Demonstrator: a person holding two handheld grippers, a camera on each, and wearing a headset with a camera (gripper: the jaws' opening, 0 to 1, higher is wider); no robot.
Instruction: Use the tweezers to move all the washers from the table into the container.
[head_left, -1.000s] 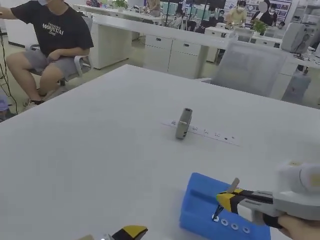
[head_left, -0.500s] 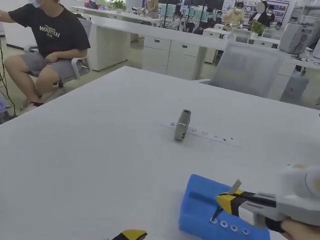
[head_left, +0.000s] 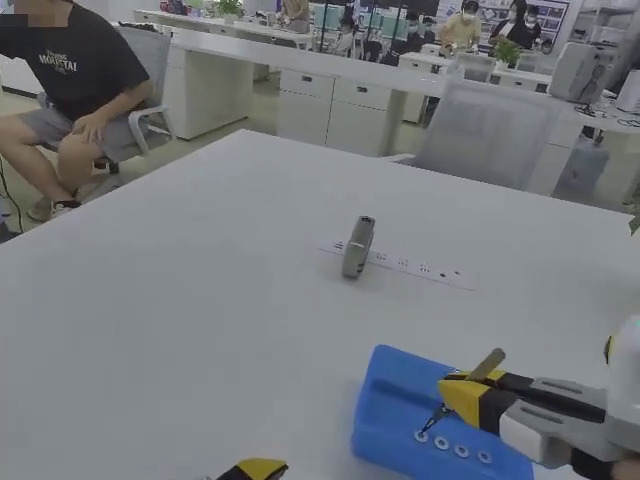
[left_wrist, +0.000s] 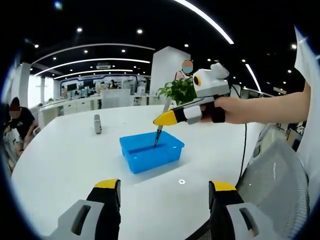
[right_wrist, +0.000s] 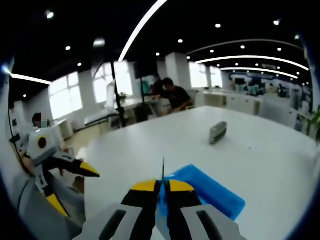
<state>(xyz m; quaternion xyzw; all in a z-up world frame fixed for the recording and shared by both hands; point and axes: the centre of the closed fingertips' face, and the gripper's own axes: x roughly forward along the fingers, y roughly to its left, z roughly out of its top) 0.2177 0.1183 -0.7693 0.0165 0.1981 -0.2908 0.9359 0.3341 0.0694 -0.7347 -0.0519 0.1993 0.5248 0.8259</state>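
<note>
Over the blue container (head_left: 390, 395), down at five o'clock in the head view, my right gripper (head_left: 455, 392) has its jaws pressed together on the tweezers (head_left: 488, 365). Their tips dip toward the inside of the container's near wall, and I cannot make out whether a washer sits between them, as it is too small to tell. My left gripper (left_wrist: 165, 185) hangs low with its jaws spread wide and nothing between them. One washer (left_wrist: 181, 181) lies on the white table (left_wrist: 75, 155) in the left gripper view, apart from the container at its five o'clock. I judge the job unfinished, with at least that one to fetch. Four small pale rings (head_left: 452, 448) line the container's near edge in the head view. I cannot tell if they are delivered washers or moulding.
</note>
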